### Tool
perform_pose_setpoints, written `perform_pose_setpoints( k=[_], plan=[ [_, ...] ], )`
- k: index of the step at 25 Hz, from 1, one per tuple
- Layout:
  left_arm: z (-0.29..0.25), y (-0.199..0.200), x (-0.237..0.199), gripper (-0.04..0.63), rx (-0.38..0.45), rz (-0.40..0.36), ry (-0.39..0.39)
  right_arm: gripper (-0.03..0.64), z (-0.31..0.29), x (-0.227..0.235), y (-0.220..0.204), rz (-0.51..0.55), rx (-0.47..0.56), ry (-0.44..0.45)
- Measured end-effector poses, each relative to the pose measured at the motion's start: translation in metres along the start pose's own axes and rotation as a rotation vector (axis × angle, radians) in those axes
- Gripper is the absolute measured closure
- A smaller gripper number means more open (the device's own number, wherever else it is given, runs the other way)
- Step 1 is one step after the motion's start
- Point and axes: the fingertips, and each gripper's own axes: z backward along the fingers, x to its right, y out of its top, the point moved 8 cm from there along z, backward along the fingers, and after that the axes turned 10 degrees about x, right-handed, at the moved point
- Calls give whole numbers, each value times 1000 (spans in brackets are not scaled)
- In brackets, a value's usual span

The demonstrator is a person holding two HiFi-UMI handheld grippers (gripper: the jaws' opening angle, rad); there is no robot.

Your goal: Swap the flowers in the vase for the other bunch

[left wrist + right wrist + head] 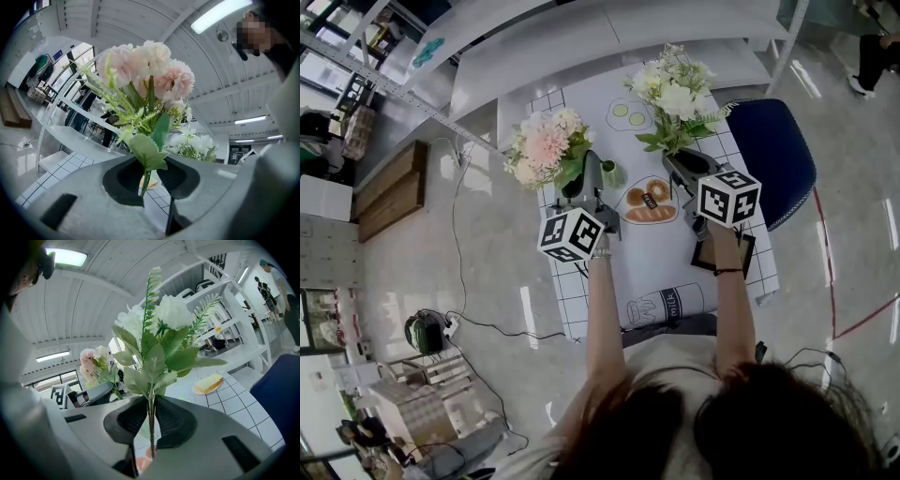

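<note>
Pink bunch (150, 75) stem pinched in left hand-held gripper (148, 180), white bunch (161, 333) in right hand-held gripper (151, 427)

A white cloth (675, 272) with a grey grid covered the table; printed on it were fried eggs (628, 114), a plate of bread and a doughnut (649, 202), and a milk carton (666, 305); a dark square frame (748, 251) lay near the cloth's right edge; a blue chair (778, 155) stood just beside the table on the right; wooden boards (394, 187) lay on the glossy floor to the left, near a thin black cable (464, 281); a red line (862, 323) crossed the floor at the right; a white rack (234, 310) stood beyond the table, a person (267, 282) standing past it; a strip light (220, 14) glowed overhead.
</note>
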Motion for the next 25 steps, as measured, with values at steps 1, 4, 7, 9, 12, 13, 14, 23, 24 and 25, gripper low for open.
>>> perform_pose_setpoints(
  k=[1, 4, 7, 9, 12, 13, 14, 23, 24, 25],
  plan=[
    [0, 1, 1, 505, 5, 0, -2, 565, 0, 0, 0, 0, 2, 1],
    [1, 5, 2, 505, 13, -2, -3, 566, 2, -1, 1, 2, 7, 2],
    [2, 8, 3, 505, 23, -3, -3, 566, 3, -2, 2, 5, 9, 4],
    [3, 10, 3, 505, 32, -3, -4, 566, 3, -3, 2, 6, 11, 4],
    [5, 16, 3, 505, 45, -2, -6, 565, 3, -4, 3, 5, 15, 4],
    [5, 19, 4, 505, 49, -3, -6, 566, 3, -5, 3, 5, 16, 4],
    [6, 21, 4, 505, 53, -5, -5, 566, 4, -5, 4, 5, 17, 5],
    [12, 30, 7, 505, 84, -5, -7, 566, 6, -7, 4, 3, 30, 13],
    [13, 31, 7, 505, 86, -6, -8, 566, 6, -7, 4, 3, 30, 13],
    [13, 32, 7, 505, 88, -6, -9, 565, 6, -7, 4, 2, 31, 13]
  ],
)
